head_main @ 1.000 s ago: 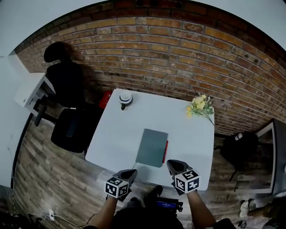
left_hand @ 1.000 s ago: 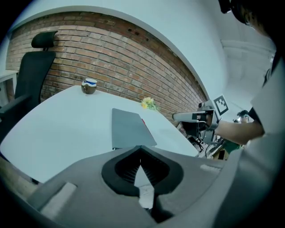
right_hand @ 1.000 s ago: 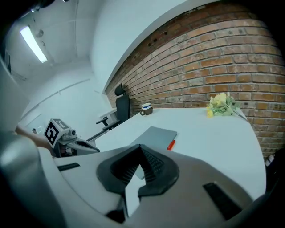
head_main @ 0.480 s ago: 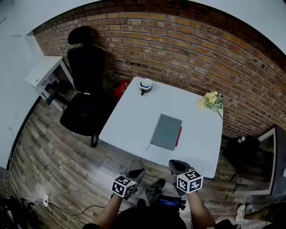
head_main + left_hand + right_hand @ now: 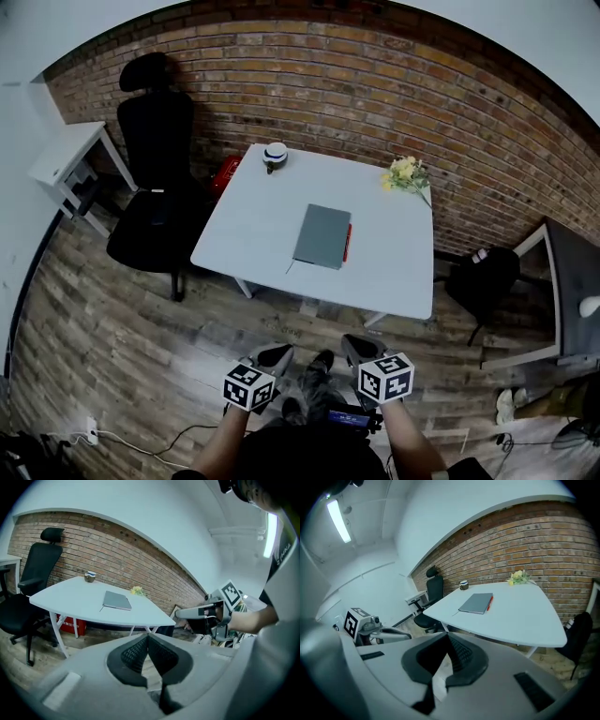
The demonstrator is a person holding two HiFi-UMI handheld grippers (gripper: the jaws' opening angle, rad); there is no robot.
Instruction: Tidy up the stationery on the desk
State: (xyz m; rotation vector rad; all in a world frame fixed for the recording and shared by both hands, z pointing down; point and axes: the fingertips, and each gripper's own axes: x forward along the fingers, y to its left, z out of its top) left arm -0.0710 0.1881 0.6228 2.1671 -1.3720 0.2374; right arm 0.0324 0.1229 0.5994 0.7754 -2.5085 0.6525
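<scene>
hanging clenched and empty, left tool (image 5: 273, 355) and right tool (image 5: 357, 346) face the desk (image 5: 394, 253).

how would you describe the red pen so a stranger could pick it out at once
The white square desk stands before the red brick wall, with a grey rectangular notebook flat near its middle. The slim red pen lies along the notebook's right edge in the head view, the only thin red thing on the desktop.

Smooth matt white desk (image 5: 394, 272), rough brick wall (image 5: 375, 103).
</scene>
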